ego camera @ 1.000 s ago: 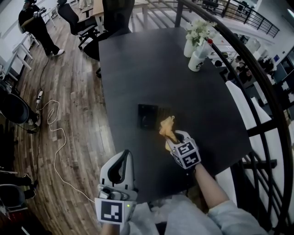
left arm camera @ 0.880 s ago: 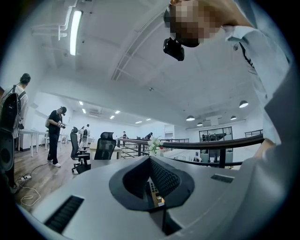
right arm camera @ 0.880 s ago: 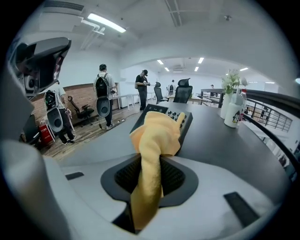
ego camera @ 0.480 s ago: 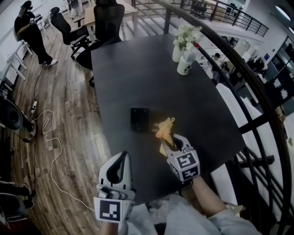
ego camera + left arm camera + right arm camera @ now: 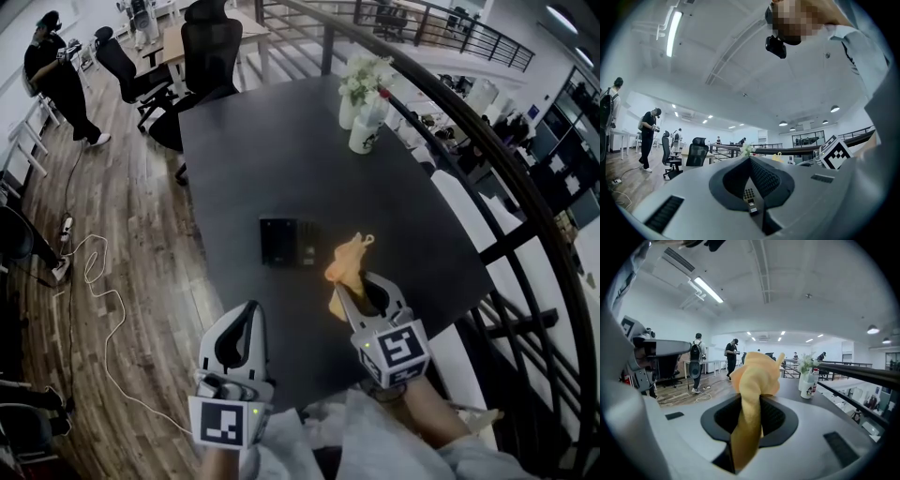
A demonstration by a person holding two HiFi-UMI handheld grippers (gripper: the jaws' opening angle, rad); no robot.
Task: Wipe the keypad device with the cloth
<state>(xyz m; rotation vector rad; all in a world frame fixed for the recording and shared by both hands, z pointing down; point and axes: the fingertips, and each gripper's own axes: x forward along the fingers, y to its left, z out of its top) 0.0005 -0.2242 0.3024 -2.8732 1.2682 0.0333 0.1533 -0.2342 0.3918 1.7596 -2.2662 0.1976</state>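
The keypad device (image 5: 285, 241) is a dark flat rectangle lying near the middle of the black table (image 5: 281, 150). It also shows as a small keypad device (image 5: 748, 195) through the slit of the left jaws. A yellow cloth (image 5: 346, 262) sticks up from my right gripper (image 5: 354, 284), which is shut on it, to the right of the device and apart from it. In the right gripper view the cloth (image 5: 752, 380) bunches above the right gripper (image 5: 757, 401). My left gripper (image 5: 251, 317) is shut and holds nothing, at the table's near edge below the device.
A vase of white flowers (image 5: 359, 79) and a white cup (image 5: 366, 131) stand at the table's far right. A black railing (image 5: 487, 187) curves along the right side. Office chairs (image 5: 206, 42) stand beyond the table, a person (image 5: 58, 82) at far left, a cable (image 5: 98, 300) on the wood floor.
The right gripper with the cloth has drawn slightly right, away from the keypad device it was next to. The head view has shifted. The left gripper has hardly moved.
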